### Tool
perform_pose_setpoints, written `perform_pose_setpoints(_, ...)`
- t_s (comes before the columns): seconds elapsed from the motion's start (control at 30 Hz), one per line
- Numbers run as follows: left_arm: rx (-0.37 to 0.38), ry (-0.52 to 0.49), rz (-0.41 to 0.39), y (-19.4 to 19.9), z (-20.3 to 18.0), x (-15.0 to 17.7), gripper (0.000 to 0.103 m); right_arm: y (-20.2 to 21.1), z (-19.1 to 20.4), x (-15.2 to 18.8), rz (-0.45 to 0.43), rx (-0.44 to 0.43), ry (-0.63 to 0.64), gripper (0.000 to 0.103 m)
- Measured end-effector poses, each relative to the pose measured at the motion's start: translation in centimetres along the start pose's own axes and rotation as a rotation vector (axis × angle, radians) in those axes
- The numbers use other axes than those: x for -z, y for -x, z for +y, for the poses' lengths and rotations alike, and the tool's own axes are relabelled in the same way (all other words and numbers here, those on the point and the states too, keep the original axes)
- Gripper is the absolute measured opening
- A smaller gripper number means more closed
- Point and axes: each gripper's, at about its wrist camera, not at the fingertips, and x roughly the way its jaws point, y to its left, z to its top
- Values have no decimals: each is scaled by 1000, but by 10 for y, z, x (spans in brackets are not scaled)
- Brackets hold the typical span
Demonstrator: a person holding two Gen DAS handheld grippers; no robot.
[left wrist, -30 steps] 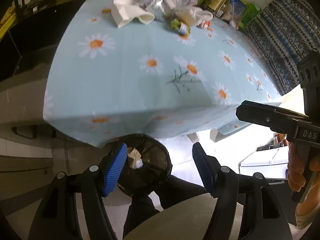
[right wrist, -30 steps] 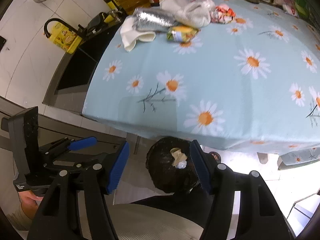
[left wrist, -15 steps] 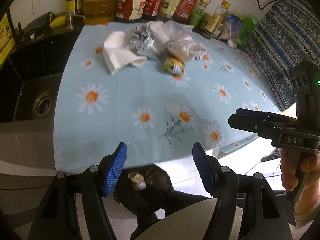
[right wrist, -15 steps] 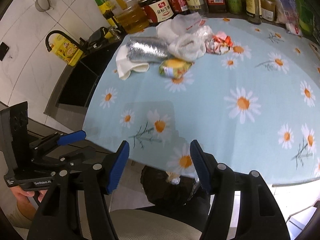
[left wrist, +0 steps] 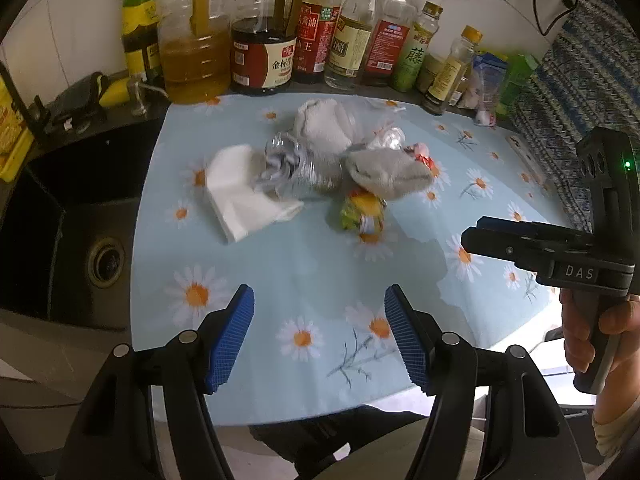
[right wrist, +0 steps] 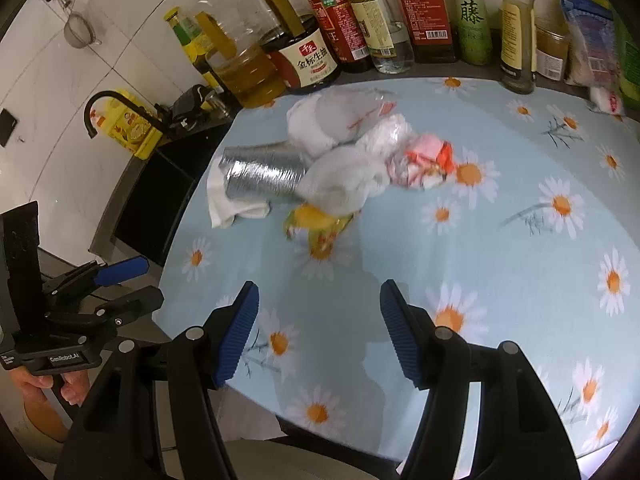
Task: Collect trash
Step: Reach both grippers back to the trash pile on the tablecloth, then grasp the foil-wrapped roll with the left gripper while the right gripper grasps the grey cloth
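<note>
A heap of trash lies mid-table on the daisy-print cloth (left wrist: 304, 264): a white paper napkin (left wrist: 240, 200), a crumpled silver foil piece (left wrist: 300, 168) (right wrist: 260, 172), white wads (left wrist: 324, 124) (right wrist: 320, 124), a grey-white wad (left wrist: 388, 172), a yellow-green wrapper (left wrist: 360, 212) (right wrist: 320, 224) and a red-white wrapper (right wrist: 424, 156). My left gripper (left wrist: 320, 332) hangs open above the near part of the cloth, nothing between its blue pads. My right gripper (right wrist: 316, 328) is open too, empty, short of the yellow wrapper. Each gripper shows in the other's view, held by a hand.
Oil, soy sauce and vinegar bottles (left wrist: 260, 48) (right wrist: 304, 52) line the back edge of the table. A dark sink (left wrist: 72, 232) with a black faucet (right wrist: 104, 108) lies to the left. A patterned blue fabric (left wrist: 580, 88) hangs at the right.
Both grippers have risen and swung from the black bin under the table edge toward the trash heap; the bin has dropped out of view and the bottles have come into view.
</note>
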Motion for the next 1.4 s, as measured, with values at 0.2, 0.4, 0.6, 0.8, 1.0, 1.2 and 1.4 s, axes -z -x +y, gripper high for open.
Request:
perform_pose_setpoints(0.2,-45,-30,25,-14,-11,-29,66,-10,-19,-31,3,-39,3,67)
perform_pose_setpoints(0.4,-87,-28,62,-37,-14,-55,72,-30,-32,-52,32,-97,1,67)
perform_pose_setpoints(0.6,-119,-18,99,-61,-7,-81,72,-50,-38,-69,69,-164,-2,67)
perform_pose_setpoints(0.8,-146,-5,116,-77,4,-100,72,-66,-41,-77,120,-223,-3,59)
perform_pose_setpoints(1.0,-149,-7,144,-94,10,-109,72,-77,-45,-81,149,-224,14,36)
perform_pose_setpoints(1.2,-152,-5,145,-103,14,-112,72,-76,-48,-80,140,-225,44,22)
perform_pose_setpoints(1.4,-146,-5,149,-108,12,-114,72,-70,-49,-78,130,-232,53,20)
